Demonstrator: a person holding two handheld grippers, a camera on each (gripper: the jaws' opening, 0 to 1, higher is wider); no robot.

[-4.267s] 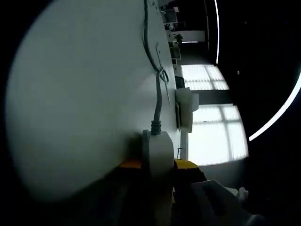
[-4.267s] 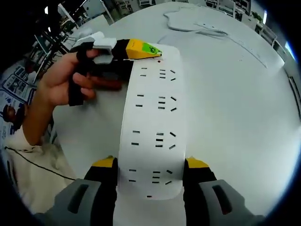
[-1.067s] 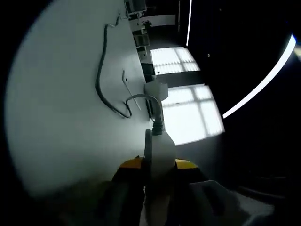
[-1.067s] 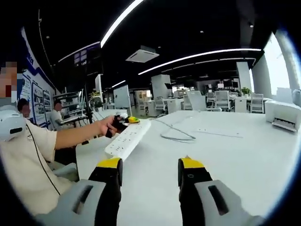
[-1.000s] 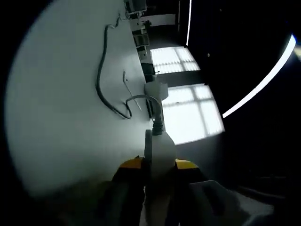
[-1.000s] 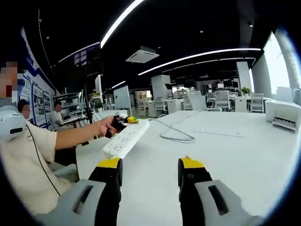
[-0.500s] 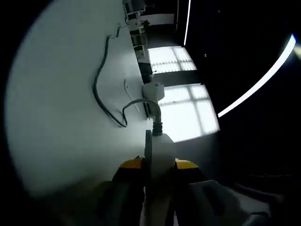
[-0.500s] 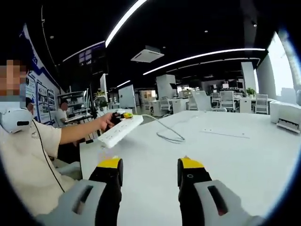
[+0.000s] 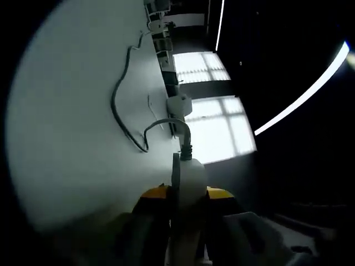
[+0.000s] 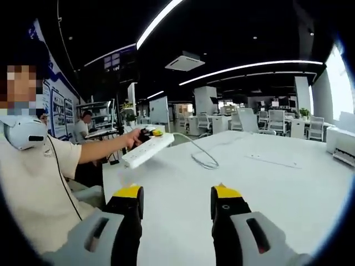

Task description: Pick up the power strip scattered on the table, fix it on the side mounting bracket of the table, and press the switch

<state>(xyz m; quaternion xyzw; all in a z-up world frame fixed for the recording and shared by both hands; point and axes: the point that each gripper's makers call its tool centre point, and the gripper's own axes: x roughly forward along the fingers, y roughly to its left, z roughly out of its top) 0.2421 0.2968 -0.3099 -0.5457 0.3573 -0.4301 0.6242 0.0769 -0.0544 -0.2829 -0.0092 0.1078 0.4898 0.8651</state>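
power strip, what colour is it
White, clearest in the right gripper view: the power strip is held above the table by the left gripper.

Open-plan office with a dark ceiling crossed by long white light strips. A square ceiling AC unit sits near 1 strip. White table in front. Behind it, rows of desks and white office chairs. Posters on the wall at the side. In the left gripper view, bright windows and 2 light strips against a black ceiling.
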